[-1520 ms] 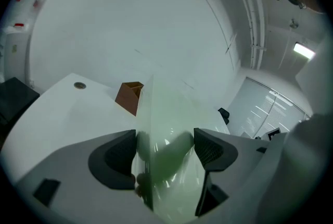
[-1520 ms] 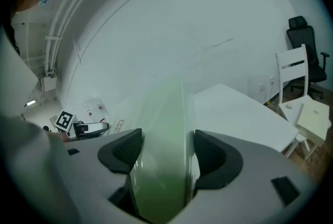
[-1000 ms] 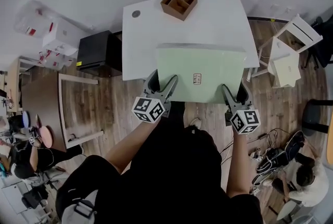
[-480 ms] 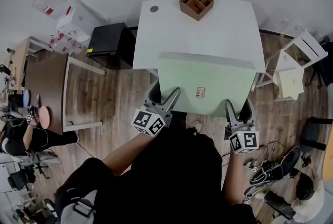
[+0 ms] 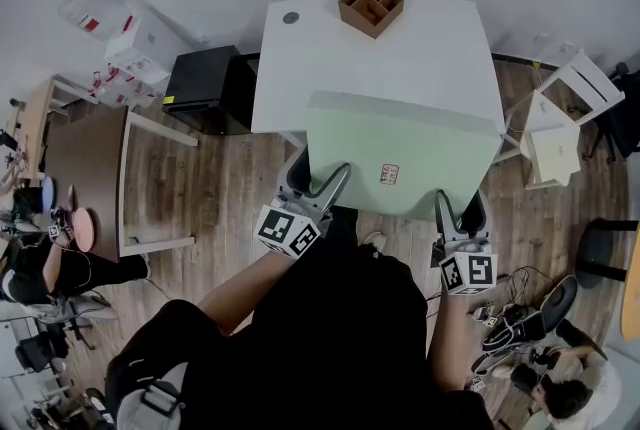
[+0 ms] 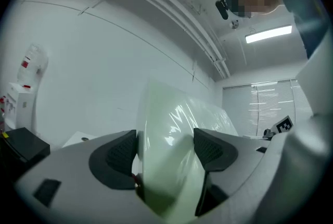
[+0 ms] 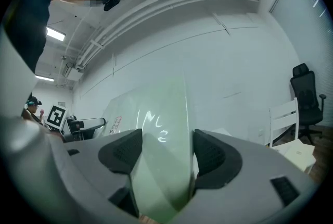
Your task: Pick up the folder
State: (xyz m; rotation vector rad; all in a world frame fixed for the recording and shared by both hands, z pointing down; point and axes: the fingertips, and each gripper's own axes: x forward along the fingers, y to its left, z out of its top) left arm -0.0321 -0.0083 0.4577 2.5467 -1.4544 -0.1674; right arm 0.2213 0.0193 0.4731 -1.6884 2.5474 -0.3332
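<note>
Seen from the head view, a person stands at the near edge of a white table [image 5: 300, 68] with a gripper in each hand. At lower left of centre, the left gripper [image 5: 318, 180] has its jaws closed on the near left corner of a pale green folder [image 5: 400, 143]. Its own view shows the glossy sheet pinched between the two dark pads [image 6: 120, 154]. The folder fills the middle of the frame, apparently raised above the table's near half and overhanging its near edge. At lower right of centre, the right gripper [image 5: 460, 205] clamps the near right corner in the same way, with the green sheet filling the gap between its jaws. The lift itself seems to be the step in hand, and the pickup looks nearly done. The next move likely calls for raising both grippers evenly, so the thin sheet neither bows nor slips. The folder's long axis runs left to right across the frame, from one gripper to the other. Its broad face turns up toward the camera, and its free far edge points toward the top of the frame, where a wooden box [image 5: 371, 5] sits.
</note>
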